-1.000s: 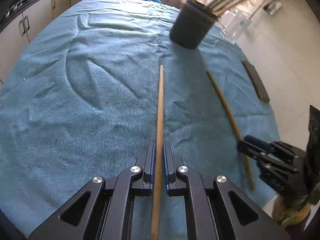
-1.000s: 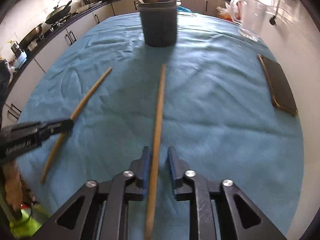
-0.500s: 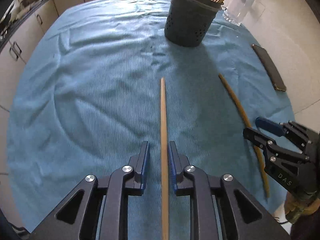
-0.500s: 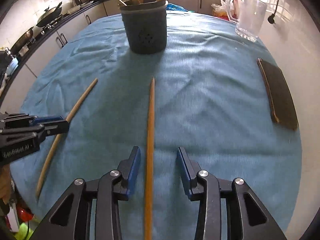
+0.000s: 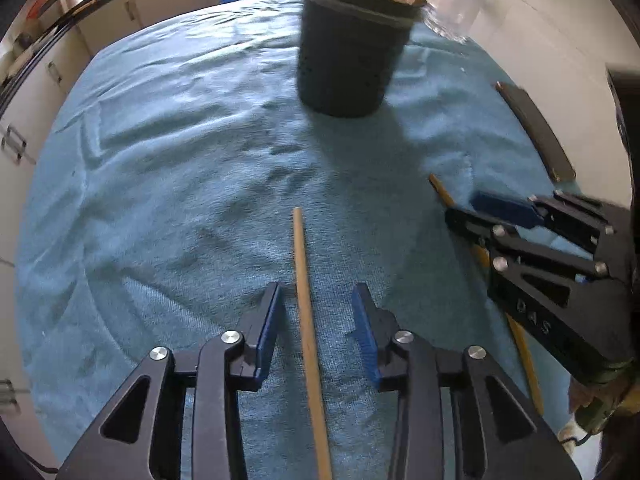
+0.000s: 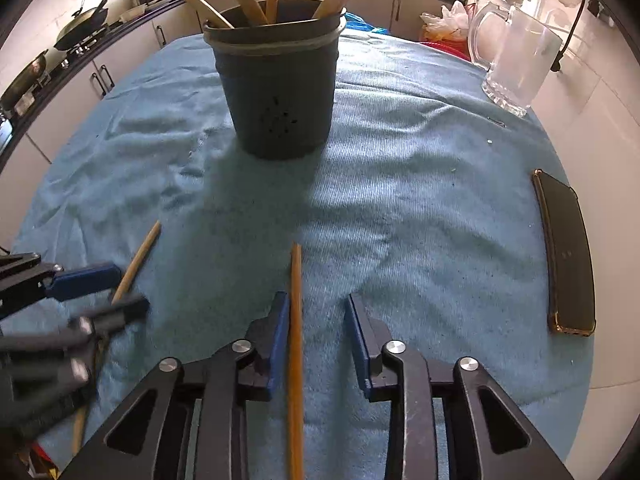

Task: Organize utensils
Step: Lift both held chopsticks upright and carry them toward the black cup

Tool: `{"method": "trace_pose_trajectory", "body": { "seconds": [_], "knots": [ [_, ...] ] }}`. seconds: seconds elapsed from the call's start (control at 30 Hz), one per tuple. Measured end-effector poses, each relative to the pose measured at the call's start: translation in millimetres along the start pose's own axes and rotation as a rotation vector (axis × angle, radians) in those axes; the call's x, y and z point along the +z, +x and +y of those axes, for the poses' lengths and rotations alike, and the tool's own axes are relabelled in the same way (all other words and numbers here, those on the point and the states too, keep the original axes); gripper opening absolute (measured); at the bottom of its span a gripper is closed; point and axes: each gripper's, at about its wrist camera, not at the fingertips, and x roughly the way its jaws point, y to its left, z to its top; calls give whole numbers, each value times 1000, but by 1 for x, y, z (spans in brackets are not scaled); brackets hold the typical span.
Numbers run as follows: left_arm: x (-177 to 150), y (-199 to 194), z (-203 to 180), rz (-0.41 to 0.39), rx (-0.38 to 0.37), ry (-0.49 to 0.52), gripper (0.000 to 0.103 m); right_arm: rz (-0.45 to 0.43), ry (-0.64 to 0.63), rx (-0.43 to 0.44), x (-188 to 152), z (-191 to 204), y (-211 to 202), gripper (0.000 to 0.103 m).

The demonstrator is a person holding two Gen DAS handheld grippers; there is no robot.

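Two wooden sticks lie on the blue cloth. One stick (image 5: pixel 306 320) lies between the fingers of my open left gripper (image 5: pixel 316 332). The other stick (image 6: pixel 296 340) lies between the fingers of my open right gripper (image 6: pixel 316 336), close to its left pad. Neither stick is gripped. A dark utensil holder (image 6: pixel 276 92) with several wooden utensils stands ahead; it also shows in the left wrist view (image 5: pixel 348 48). The right gripper shows in the left wrist view (image 5: pixel 492 212) over its stick (image 5: pixel 442 192). The left gripper shows in the right wrist view (image 6: pixel 104 292), blurred.
A dark phone (image 6: pixel 568 256) lies near the table's right edge. A clear glass mug (image 6: pixel 516 64) stands at the back right. Kitchen counters with pans (image 6: pixel 80 28) run along the left. The blue cloth (image 6: pixel 420 184) covers the table.
Both grippers opened, letting go of their sticks, which now lie on the cloth. Both grippers have moved forward toward the holder.
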Motion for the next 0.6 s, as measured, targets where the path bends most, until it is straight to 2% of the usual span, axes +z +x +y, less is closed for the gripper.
{"method": "trace_pose_trajectory", "body": {
  "seconds": [0.03,0.07,0.1,0.27,0.43,0.6],
  "knots": [
    [0,1,-3,-1,14,25,34,2,0,0,1,2,0,13],
    [0,1,-5,-10,37,49,22,3,-8,-1,3,5,0,7],
    [1,1,-7,-23,59,68,7,4,-16,-10,4,8,1,6],
    [-3,-10,10,-71,46,-4,6,-36,19,31,2,1,-13,6],
    [-20,-54,16,-199,80,-12,6,-142,81,81,0,-16,-53,6],
    [-34,-103,16,-326,66,-30,6,-250,118,125,-4,-23,-96,6]
  ]
}}
